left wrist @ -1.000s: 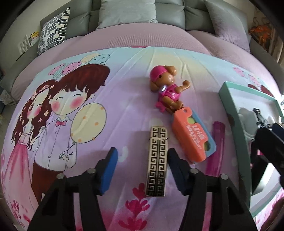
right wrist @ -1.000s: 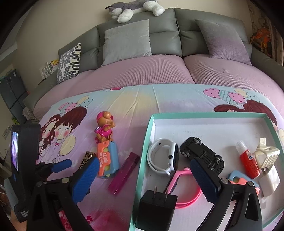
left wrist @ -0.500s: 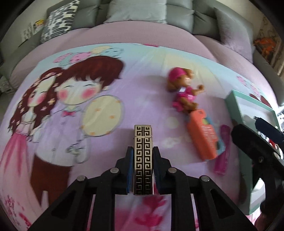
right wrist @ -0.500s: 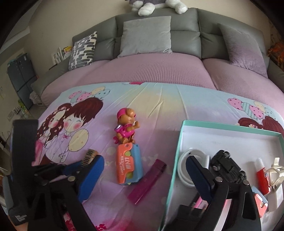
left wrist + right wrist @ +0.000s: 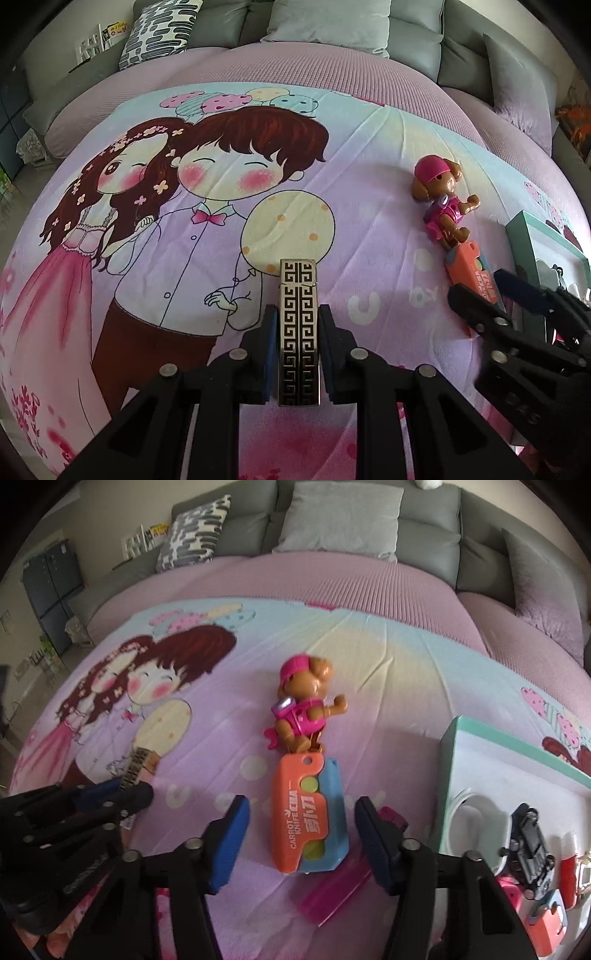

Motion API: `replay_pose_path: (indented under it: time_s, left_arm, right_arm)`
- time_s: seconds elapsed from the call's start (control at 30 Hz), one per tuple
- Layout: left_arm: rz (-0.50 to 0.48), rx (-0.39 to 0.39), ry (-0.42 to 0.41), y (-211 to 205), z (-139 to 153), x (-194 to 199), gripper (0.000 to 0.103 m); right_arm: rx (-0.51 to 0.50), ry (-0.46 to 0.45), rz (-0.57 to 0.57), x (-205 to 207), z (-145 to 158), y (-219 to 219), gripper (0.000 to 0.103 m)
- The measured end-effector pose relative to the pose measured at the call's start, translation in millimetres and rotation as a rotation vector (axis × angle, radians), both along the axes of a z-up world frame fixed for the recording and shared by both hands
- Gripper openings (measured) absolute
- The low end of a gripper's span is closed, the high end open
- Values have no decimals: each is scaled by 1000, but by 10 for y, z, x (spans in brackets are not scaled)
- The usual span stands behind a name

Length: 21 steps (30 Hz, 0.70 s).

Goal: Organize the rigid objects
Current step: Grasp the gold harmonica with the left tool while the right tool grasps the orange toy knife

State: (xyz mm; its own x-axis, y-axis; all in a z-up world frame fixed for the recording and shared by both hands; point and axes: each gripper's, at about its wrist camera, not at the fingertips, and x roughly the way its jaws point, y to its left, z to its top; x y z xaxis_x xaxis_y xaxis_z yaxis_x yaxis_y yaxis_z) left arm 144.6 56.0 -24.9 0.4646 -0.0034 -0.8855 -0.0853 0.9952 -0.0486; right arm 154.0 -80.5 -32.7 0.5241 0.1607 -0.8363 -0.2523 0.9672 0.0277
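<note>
Carrot knife toy lies flat on bedsheet, long axis along my right gripper fingers, squarely between closing jaws, pads not touching (tray just right). Left gripper clamps patterned lighter, lengthwise.

lighter: gold-black fret pattern | knife toy: orange-blue | dog: brown-pink

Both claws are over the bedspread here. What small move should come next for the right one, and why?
Probably finish closing the right claw on the orange toy knife: its jaws are closing with the knife between them, pads not yet touching. The left claw already grips the patterned lighter, and the tray waits alongside.
</note>
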Motion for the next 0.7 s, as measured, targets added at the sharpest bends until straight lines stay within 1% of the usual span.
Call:
replay_pose_path:
  time_s: [0.13, 0.2, 0.6, 0.7]
  left_arm:
    - [6, -3, -2, 3, -3, 11, 22]
    - [9, -5, -3, 2, -2, 16, 22]
    - [10, 21, -13, -23, -34, 41, 22]
    - [14, 18, -18, -12, -31, 45, 21]
  right_arm:
    - [-41, 5, 4, 5, -53, 37, 52]
    - [-51, 7, 17, -9, -55, 62, 45]
    - [-76, -4, 26, -37, -82, 122, 45]
    - [-54, -3, 17, -49, -71, 101, 45]
